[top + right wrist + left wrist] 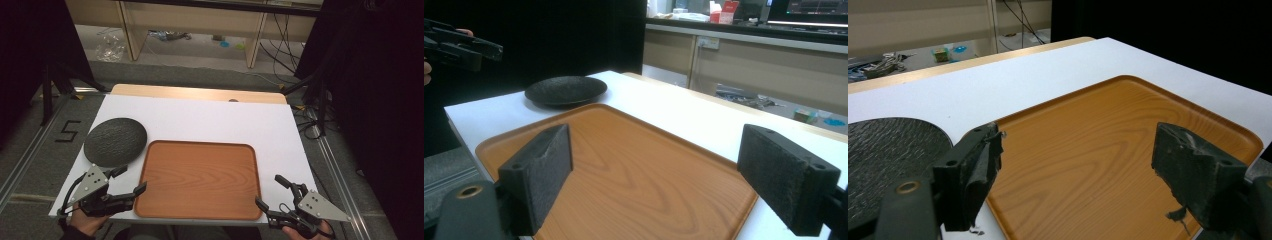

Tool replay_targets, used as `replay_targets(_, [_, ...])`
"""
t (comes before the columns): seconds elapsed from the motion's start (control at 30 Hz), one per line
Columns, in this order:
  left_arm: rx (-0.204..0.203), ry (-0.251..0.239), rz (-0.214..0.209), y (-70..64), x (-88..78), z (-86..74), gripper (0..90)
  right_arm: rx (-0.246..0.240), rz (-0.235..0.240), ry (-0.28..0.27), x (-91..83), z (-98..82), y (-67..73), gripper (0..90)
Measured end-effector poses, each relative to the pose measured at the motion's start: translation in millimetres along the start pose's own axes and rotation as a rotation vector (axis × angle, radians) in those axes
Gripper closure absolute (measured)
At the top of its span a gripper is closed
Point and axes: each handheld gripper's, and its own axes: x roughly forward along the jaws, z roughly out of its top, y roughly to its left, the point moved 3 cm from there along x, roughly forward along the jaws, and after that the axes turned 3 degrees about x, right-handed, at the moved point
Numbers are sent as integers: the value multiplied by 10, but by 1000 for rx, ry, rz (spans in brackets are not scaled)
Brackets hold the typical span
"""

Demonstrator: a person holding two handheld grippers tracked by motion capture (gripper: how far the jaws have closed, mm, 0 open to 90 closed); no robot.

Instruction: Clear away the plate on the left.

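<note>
While both tools sit at the near edge of the white surface (210, 117), we hold nothing in either. Left tool (131, 181) has its jaws spread wide, one tip near the dark plate (115, 141), the other over the near left corner of the wooden tray (200, 179). In the left gripper view the left tool (1075, 165) frames bare tray wood (1108, 135) between its pads, with the plate (888, 150) at the left edge. Right tool (274, 192) is also spread wide, just off the tray's near right corner, tips pointing toward the tray. In the right gripper view the right tool (654, 175) looks across the tray (624, 170) to the plate (565, 90) beyond it, and the left tool (464, 47) shows at top left, held above the surface.

Tray is flat at the near middle of the surface, nothing lying in it. Plate sits on the surface just off the tray's far left corner; we cannot tell if the two rims touch. Plate is round, shallow, dark and rough textured, nothing on it. Our hands (87, 222) come in from the bottom edge. Past the surface we see floor (200, 50) with cables (285, 45) and wooden furniture legs (131, 30).
</note>
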Motion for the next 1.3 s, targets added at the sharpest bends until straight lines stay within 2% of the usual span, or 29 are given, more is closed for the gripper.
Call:
replay_targets(0.1, [-3, -1, 3, 4, -3, 0, 191, -1, -4, -6, 1, 0, 0, 155])
replay_targets(0.23, [-14, 3, 9, 19, 0, -3, 192, 0, 15, 2, 3, 0, 6, 155])
replay_targets(0.43, [-28, 9, 23, 55, 12, -1, 195, -3, 8, 0, -3, 4, 3, 155])
replay_targets(0.5, [-47, 6, 28, 69, 25, 4, 195, 0, -5, -13, 0, 8, 1, 155])
replay_targets(0.57, [-61, 13, 38, 92, 34, 7, 196, 3, 9, -16, 5, 6, 2, 155])
replay_targets(0.63, [-114, 9, 36, 143, 56, 11, 200, 12, 1, 3, -5, 4, 14, 155])
replay_targets(0.67, [-114, 9, 36, 143, 56, 11, 202, 12, 1, 3, -5, 4, 14, 155])
replay_targets(0.7, [-129, 7, 37, 164, 63, 10, 202, -5, 2, 7, -6, 4, 4, 155])
replay_targets(0.77, [-159, 5, 48, 207, 73, 9, 213, 0, 15, 3, 1, 6, 7, 155])
replay_targets(0.87, [-168, 7, 75, 258, 66, 9, 214, 1, 12, 5, 0, 2, 6, 155])
replay_targets(0.9, [-182, 16, 94, 291, 72, 3, 214, 2, 15, 4, 1, 4, 8, 155])
replay_targets(0.93, [-182, 16, 94, 291, 72, 3, 213, 2, 15, 4, 1, 4, 8, 155])
replay_targets(1.0, [-213, 18, 105, 341, 77, -11, 214, 1, 9, 0, 3, 2, 6, 155])
replay_targets(1.07, [-243, 32, 149, 408, 85, -32, 216, 0, 0, 6, 1, 0, 6, 155])
replay_targets(1.13, [-282, 44, 167, 483, 83, -56, 217, 0, 2, 6, 3, 1, 7, 155])
replay_targets(1.17, [-316, 50, 178, 522, 82, -71, 217, 0, 2, 6, 1, 1, 7, 155])
replay_targets(1.27, [-437, 39, 167, 655, 63, -118, 223, 3, 13, -2, 4, 3, 9, 155])
replay_targets(1.3, [-533, 51, 168, 751, 56, -170, 228, 1, 7, 10, -4, 1, 7, 155])
